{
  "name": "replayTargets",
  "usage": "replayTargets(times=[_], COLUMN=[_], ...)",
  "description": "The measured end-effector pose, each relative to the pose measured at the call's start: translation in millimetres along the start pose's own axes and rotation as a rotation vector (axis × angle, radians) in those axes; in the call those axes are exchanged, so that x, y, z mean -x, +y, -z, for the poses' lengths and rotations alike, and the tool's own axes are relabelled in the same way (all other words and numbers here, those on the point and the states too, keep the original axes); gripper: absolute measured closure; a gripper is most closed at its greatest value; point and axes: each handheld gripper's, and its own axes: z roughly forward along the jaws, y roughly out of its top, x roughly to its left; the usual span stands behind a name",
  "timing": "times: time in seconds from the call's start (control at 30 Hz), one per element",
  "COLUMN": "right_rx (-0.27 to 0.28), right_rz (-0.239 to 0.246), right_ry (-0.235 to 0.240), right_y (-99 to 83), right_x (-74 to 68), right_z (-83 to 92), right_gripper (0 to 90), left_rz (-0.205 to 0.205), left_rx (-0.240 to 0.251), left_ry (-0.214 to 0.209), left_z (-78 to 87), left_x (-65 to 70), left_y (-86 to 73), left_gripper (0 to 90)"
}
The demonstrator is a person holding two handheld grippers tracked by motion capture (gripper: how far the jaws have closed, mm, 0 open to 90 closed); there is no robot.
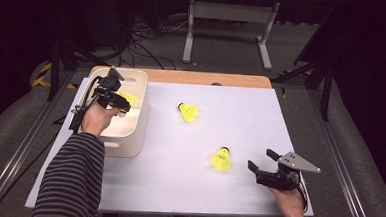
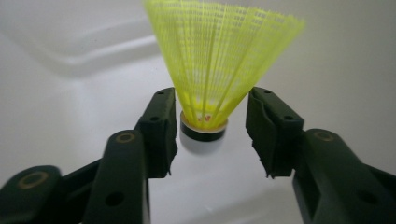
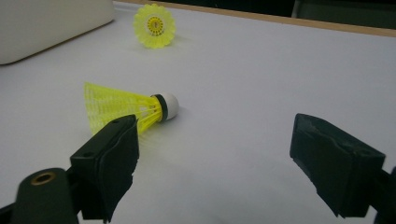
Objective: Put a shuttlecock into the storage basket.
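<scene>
Now, high view: the left gripper (image 1: 115, 100) hangs over the white bin (image 1: 136, 116) at the table's left edge, with a yellow shuttlecock (image 1: 128, 98) showing inside the bin just beyond it.
Table: two more shuttlecocks lie on the white tabletop (image 1: 251, 111), the far shuttlecock (image 1: 188, 112) near the middle and the near shuttlecock (image 1: 221, 159) just beside the right gripper (image 1: 262, 160).
Right hand: it rests low on the table, jaws spread wide with nothing between them.

Left gripper view: the bin's shuttlecock (image 2: 219, 65) stands between the two black jaws, cork down, skirt flaring upward.
Left grip: the jaws stand part open; one jaw sits at or very near the cork, the other stands clear of the skirt, so nothing is pinched.
Likely step: by my reading, the shuttlecock is being let go into the bin.

Right gripper view: the near shuttlecock (image 3: 128, 106) lies on its side, white cork pointing towards the gap between the wide-open jaws; the far shuttlecock (image 3: 154, 25) shows its open skirt end near the bin wall (image 3: 51, 23).
Handling: probably very light, with a thin mesh skirt that bends or crushes easily.
Best hold: the firm cork base or the neck just above it, with gentle pressure.
</scene>
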Motion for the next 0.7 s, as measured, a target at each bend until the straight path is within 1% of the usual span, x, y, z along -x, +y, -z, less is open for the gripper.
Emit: replayTargets(times=[0.1, 0.17, 0.2, 0.23, 0.33, 0.43, 0.53, 0.63, 0.7], right_rx=[0.0, 0.0, 0.0, -0.001, 0.0, 0.0, 0.001, 0.001, 0.002], right_rz=[0.001, 0.001, 0.002, 0.002, 0.0, 0.001, 0.0, 0.001, 0.001], right_ry=[0.0, -0.001, 0.0, -0.001, -0.001, 0.0, -0.002, -0.002, -0.003], right_y=[0.0, 0.0, 0.0, 0.0, 0.0, 0.1, 0.0, 0.1, 0.1], right_x=[-0.1, 0.1, 0.1, -0.1, 0.0, 0.1, -0.1, -0.1, -0.2], right_z=[-0.1, -0.2, -0.2, -0.2, 0.0, 0.2, 0.1, 0.1, 0.2], right_gripper=[16.3, 16.3, 16.3, 16.3, 16.3, 16.3, 16.3, 16.3, 16.4], left_rz=[0.003, 0.003, 0.01, 0.009, 0.013, 0.015, 0.012, 0.004, 0.002], left_rx=[0.005, 0.008, 0.014, 0.015, 0.023, 0.032, 0.047, 0.05, 0.055], left_ry=[0.008, 0.002, 0.002, 0.008, 0.011, -0.001, 0.007, 0.003, 0.011], left_z=[1.1, 2.7, 3.1, 3.7, 5.9, 9.7, 12.9, 14.9, 16.3], left_x=[0.7, 0.2, 0.3, 0.1, 0.1, 1.0, 3.9, 5.8, 7.5], left_y=[-0.3, -0.5, -0.9, -1.2, -2.4, -3.1, -4.4, -5.4, -6.2], left_gripper=[45.2, 42.7, 41.5, 39.9, 37.2, 37.3, 39.4, 39.3, 38.5])
